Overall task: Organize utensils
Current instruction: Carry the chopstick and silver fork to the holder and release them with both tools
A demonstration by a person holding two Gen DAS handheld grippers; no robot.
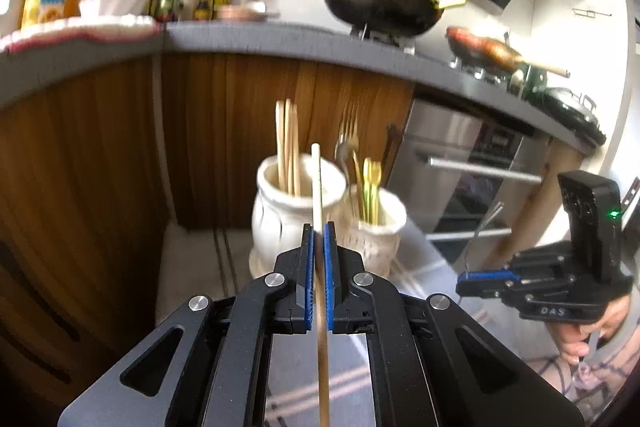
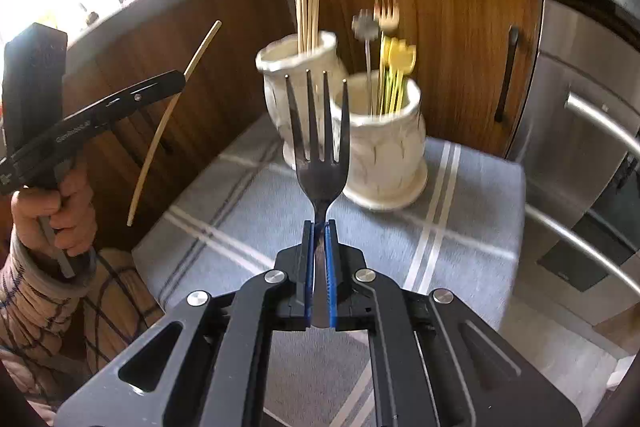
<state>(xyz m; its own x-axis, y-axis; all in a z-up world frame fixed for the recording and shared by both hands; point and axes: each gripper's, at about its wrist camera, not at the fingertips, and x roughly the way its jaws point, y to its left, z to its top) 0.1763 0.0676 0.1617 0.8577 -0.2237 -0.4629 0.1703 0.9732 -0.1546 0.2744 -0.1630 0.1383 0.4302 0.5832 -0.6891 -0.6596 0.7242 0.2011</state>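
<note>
The left gripper (image 1: 319,227) has its blue pads pressed tight on a single wooden chopstick (image 1: 317,187), gripped partway along so the tip stands up and points at the chopstick jar (image 1: 280,211), the white ceramic pot that already holds a bundle of matching sticks. Holding it nearly upright looks deliberate: it can be carried over the rim and dropped in end-first. The right gripper (image 2: 319,227) is likewise closed hard, on the neck of a dark metal fork (image 2: 319,143), tines up, aimed at the cutlery jar (image 2: 384,155), whose contents are forks and yellow-handled pieces, blurred by motion. Both jars stand touching each other near the far edge of a grey striped cloth (image 2: 460,227) covering a low surface in front of wooden cabinet doors (image 2: 440,27); the cutlery jar sits towards the far right corner, the chopstick jar just to its left. Each utensil is well short of its jar and above the cloth, so sorting by type seems to be under way, with both drops yet to come.
</note>
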